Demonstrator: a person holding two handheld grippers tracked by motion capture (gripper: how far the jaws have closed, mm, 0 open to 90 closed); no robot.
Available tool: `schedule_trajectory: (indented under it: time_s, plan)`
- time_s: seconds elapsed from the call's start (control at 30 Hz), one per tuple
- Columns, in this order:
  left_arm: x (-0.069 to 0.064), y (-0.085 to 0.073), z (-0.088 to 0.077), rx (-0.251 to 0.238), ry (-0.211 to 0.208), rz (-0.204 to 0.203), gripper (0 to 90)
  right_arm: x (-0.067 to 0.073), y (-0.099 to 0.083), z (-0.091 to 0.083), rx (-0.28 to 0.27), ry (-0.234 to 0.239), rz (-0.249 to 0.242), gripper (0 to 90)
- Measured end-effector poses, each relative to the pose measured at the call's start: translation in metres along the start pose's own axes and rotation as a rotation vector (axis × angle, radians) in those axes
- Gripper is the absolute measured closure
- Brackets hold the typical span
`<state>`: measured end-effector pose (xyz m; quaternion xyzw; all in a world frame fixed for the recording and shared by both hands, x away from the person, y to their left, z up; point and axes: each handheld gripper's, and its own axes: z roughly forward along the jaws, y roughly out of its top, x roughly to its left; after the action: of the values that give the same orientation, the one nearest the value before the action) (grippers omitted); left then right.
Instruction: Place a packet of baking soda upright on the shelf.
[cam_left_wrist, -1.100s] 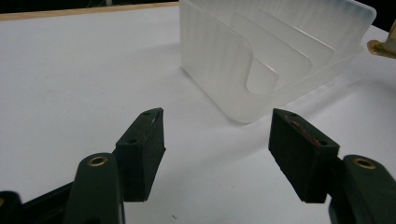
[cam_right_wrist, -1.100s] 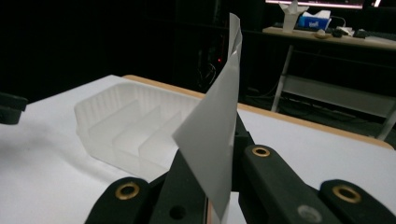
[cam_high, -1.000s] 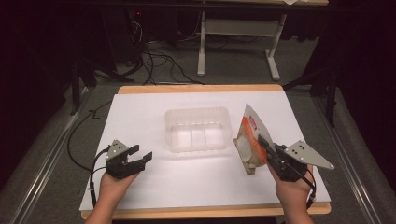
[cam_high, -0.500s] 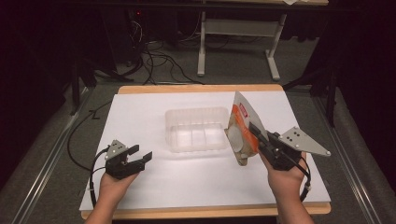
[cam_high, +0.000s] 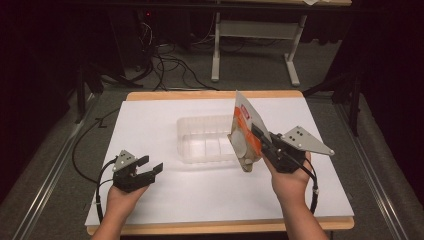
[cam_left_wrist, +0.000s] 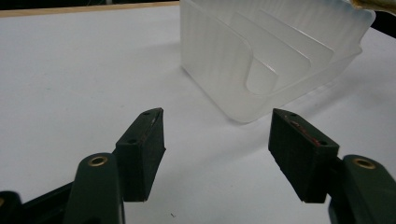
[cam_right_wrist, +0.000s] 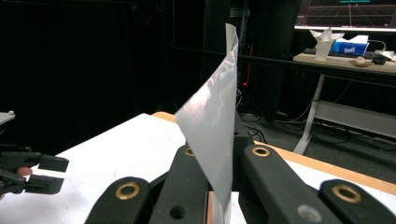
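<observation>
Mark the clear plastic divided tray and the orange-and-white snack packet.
clear plastic divided tray (cam_high: 202, 142), high view, inner dividers.
orange-and-white snack packet (cam_high: 244, 131), high view, printed front face.

Left gripper agape, right gripper clamped.

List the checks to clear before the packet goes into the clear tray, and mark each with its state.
1. Grip: right gripper shut on the orange-and-white foil snack packet, ok.
2. Packet off the white table, beside the translucent plastic divided tray: ok.
3. Tray compartments free: look empty, ok.
4. Left gripper open, apart from the tray: ok.
5. Packet fits a compartment: cannot tell.
6. Packet centred over the tray: not ok; it hangs at the tray's right end.
</observation>
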<state>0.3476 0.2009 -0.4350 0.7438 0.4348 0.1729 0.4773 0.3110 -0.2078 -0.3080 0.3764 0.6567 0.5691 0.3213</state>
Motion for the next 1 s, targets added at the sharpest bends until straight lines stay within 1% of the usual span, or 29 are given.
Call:
schedule_trajectory:
  time_s: [0.2,0.3,0.33,0.53,0.6,0.73,0.83,0.9,1.0]
  plan:
    - [0.0,0.0,0.0,0.0,-0.004,0.002,36.5,0.004,-0.003,0.018,0.014,-0.004,0.013,90.0]
    - [0.0,0.0,0.0,-0.001,-0.004,0.004,36.4,0.005,-0.003,0.023,0.017,-0.004,0.014,90.0]
    - [-0.001,0.0,0.0,0.004,-0.006,0.009,36.5,0.005,-0.004,0.03,0.02,-0.004,0.008,90.0]
    - [-0.002,0.0,0.001,0.008,-0.006,0.028,36.5,0.007,-0.004,0.048,0.024,0.0,0.008,90.0]
    - [-0.003,0.001,0.002,0.009,-0.008,0.028,36.5,0.007,-0.004,0.056,0.024,0.002,0.003,90.0]
    - [-0.004,0.001,0.002,0.008,-0.013,0.034,36.5,0.011,-0.004,0.072,0.033,-0.001,0.009,90.0]
    - [-0.003,0.001,0.003,0.008,-0.02,0.03,36.5,0.014,-0.004,0.083,0.037,0.003,0.01,90.0]
    - [-0.004,0.001,0.003,0.007,-0.023,0.026,36.5,0.015,-0.004,0.09,0.046,0.004,0.009,90.0]
    - [-0.005,0.001,0.003,0.009,-0.025,0.041,36.5,0.019,-0.004,0.101,0.058,-0.004,-0.013,90.0]
